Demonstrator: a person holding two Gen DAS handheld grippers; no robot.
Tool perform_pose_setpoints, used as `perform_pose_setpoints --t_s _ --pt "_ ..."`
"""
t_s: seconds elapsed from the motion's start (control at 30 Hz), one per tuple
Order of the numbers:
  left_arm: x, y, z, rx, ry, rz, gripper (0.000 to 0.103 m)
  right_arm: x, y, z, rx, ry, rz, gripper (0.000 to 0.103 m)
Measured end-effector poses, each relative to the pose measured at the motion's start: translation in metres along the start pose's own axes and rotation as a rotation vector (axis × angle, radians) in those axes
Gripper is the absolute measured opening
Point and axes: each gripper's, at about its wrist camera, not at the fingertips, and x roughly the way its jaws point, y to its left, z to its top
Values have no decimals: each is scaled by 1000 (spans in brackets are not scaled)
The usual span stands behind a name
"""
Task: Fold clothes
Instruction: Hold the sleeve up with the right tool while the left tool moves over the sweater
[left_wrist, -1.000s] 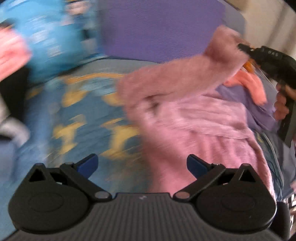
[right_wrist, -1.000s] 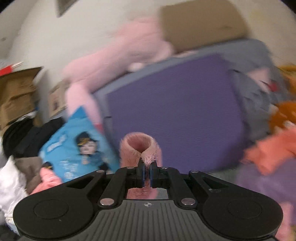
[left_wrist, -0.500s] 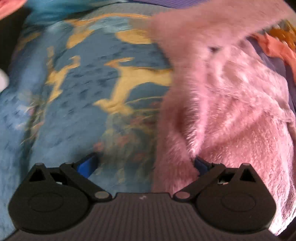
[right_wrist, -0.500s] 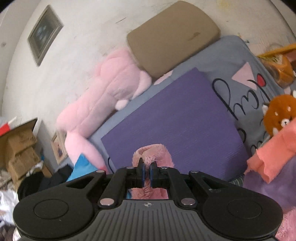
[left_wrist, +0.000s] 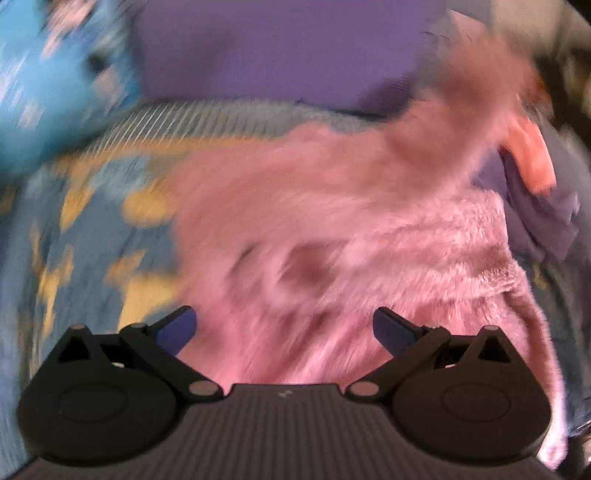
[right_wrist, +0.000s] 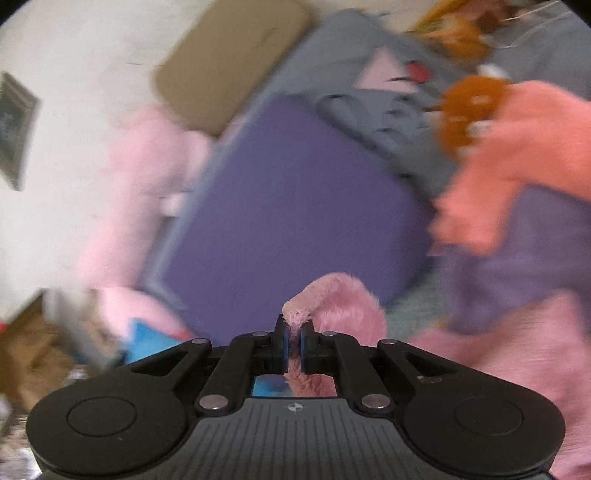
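Right tongs (right_wrist: 293, 338) pinching fuzzy pink garment (left_wrist: 369, 229) cuff; left tongs (left_wrist: 284, 326) spread wide above garment, gripping nothing.

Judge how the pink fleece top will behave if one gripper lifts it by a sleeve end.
Probably floppy: the pink top drapes in soft folds over the bedspread. Likely light for its bulk, since the right gripper carries a cuff with a thin pinch. The fluffy pile should resist slipping, though the body would trail and sag.

Soft even daylight, no glare. Both views motion-blurred w/ fisheye bending and dark corners; only the black gripper bodies at bottom edge stay sharp.
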Motion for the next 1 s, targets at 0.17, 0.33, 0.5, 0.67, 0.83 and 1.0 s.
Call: perform_pose_setpoints --t_s 0.17,0.33,0.5,0.67,0.83,1.0 --pt "3 -58 2 227 -291 190 103 18 77 12 -56 56 221 5" --pt "10 -82 -1 327 -426 164 103 13 114 19 -134 61 314 6" --pt "-27 -93 -34 377 -576 167 103 14 118 18 -193 90 318 6" --pt "-33 -114 -57 549 -538 100 103 11 114 16 -185 93 327 6" --pt "2 -113 -32 521 -402 121 103 9 118 11 -193 103 342 6" --pt "58 -33 21 77 -51 213 103 -2 112 8 -165 93 349 6"
